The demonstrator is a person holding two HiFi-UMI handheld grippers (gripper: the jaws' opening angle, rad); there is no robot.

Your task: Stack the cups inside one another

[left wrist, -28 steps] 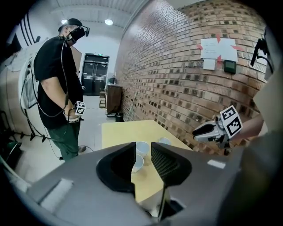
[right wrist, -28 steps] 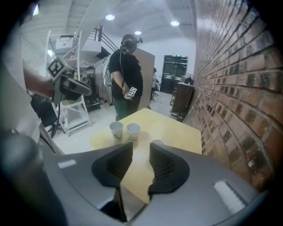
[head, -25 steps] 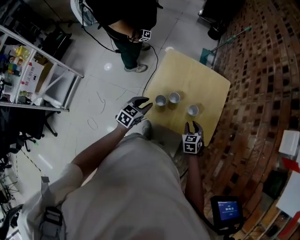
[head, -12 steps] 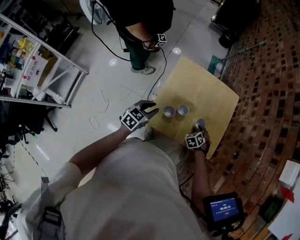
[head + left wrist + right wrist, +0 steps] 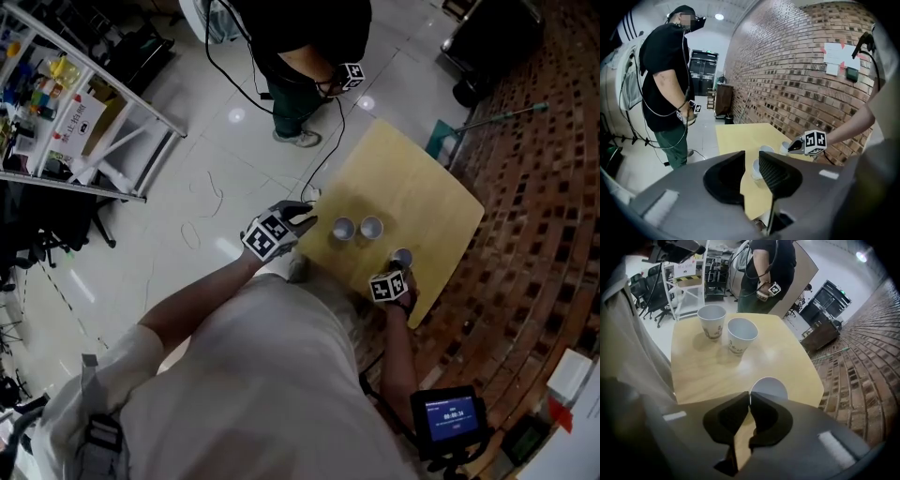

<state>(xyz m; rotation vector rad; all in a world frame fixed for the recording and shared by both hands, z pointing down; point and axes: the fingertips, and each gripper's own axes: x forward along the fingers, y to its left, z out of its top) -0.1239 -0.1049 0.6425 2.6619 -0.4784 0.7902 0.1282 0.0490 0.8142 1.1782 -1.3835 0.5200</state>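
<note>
Cups all stand on the tabletop [image 5: 412, 178]. The right cup [image 5: 402, 256] is at 4 o'clock of the middle cup [image 5: 371, 227] and left cup [image 5: 344, 229], with the tabletop edge close at 6 o'clock. The right gripper [image 5: 749, 397] has dropped onto it, and its jaws have just closed, pinching the rim, so a lift looks next. The left gripper [image 5: 751, 159] has just narrowed its jaws; it is part-open and empty, at 9 o'clock of the left cup. There is bare tabletop toward 12 o'clock.
</note>
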